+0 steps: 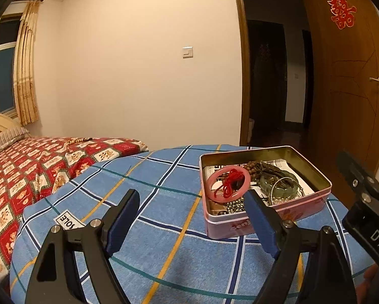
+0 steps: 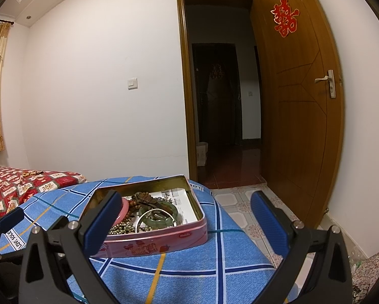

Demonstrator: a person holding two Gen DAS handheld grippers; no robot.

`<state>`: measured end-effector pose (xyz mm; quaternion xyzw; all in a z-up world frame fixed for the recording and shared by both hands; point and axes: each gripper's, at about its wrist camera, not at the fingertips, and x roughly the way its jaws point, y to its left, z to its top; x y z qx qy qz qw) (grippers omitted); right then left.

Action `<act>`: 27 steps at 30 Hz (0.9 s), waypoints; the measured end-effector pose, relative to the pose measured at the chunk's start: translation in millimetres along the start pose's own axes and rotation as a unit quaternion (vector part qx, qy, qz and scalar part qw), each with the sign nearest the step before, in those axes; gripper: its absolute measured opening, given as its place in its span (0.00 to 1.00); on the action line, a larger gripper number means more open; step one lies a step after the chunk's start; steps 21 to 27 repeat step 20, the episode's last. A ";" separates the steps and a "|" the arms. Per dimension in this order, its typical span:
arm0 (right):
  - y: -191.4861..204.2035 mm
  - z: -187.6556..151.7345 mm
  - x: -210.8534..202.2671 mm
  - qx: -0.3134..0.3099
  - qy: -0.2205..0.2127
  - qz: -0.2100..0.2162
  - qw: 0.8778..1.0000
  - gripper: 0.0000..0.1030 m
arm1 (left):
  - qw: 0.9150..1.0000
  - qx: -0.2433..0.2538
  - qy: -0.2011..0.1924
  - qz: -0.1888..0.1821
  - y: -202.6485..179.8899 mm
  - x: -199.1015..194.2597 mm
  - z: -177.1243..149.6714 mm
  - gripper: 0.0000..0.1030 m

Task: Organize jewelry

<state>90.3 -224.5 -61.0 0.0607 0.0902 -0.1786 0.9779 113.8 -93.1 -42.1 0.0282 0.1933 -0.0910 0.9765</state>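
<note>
Pink tin [image 1: 265, 217] sat on the blue plaid cloth [image 1: 164, 202], lid off, jewelry heaped inside: pink bangle [image 1: 227, 185] at the tin's left end, green bangle [image 2: 161, 216] towards its right, beads between.

Left gripper [image 1: 192, 217] was wide open, empty, aimed at cloth just left of the tin; its right pad overlapped the tin's near-left corner in view.

Right gripper [image 2: 186, 220] also wide open, empty, w/ the tin lying ahead and left of centre, long axis crosswise to it. Right looked better lined up; prob. the nearer one.
</note>
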 end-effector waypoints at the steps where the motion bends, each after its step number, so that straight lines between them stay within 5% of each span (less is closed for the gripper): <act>1: -0.2 0.1 -0.1 0.000 0.000 0.000 1.000 1.00 | 1.000 -0.002 0.002 0.000 0.6 -0.4 0.6 0.82; 15: -0.2 -0.2 5.5 0.004 0.015 0.000 1.000 1.00 | 1.000 0.012 0.013 0.009 5.4 -9.3 12.8 0.82; 20: 6.7 -3.3 15.9 0.003 0.112 0.005 0.994 1.00 | 1.000 -0.001 0.031 0.000 19.5 -6.6 16.3 0.82; 27: 6.7 -3.3 15.9 0.003 0.112 0.005 0.994 1.00 | 1.000 -0.001 0.031 0.000 19.5 -6.6 16.3 0.82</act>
